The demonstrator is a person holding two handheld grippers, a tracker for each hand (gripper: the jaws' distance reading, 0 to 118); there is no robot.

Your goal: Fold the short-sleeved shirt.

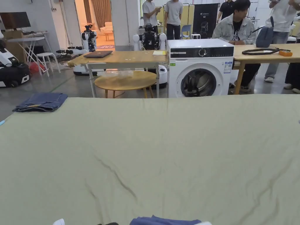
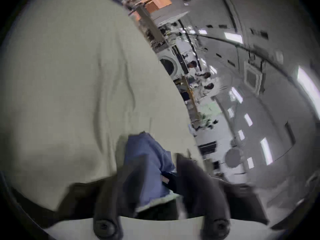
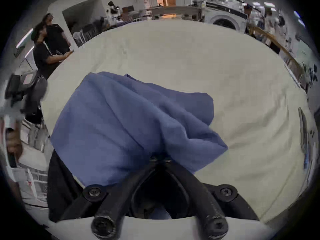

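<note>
A blue short-sleeved shirt [image 3: 131, 122] hangs bunched at the near edge of a wide table [image 1: 175, 140] covered in pale green cloth. The right gripper [image 3: 160, 159] has its 2 jaws pressed together, pinching a gathered fold of the shirt. The left gripper [image 2: 155, 171] has its jaws spread, blue fabric lying between them. Likely risk: the thin pinch slips, or the wadded shirt lands twisted, leaving sleeves trapped. Folded jeans [image 1: 41, 102] rest at the far left corner.

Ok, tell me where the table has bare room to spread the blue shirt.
The green tablecloth lies bare from the near edge to the far edge by the washing machine. Folded jeans take the far left corner. The blue shirt hangs bunched from the right gripper.
</note>
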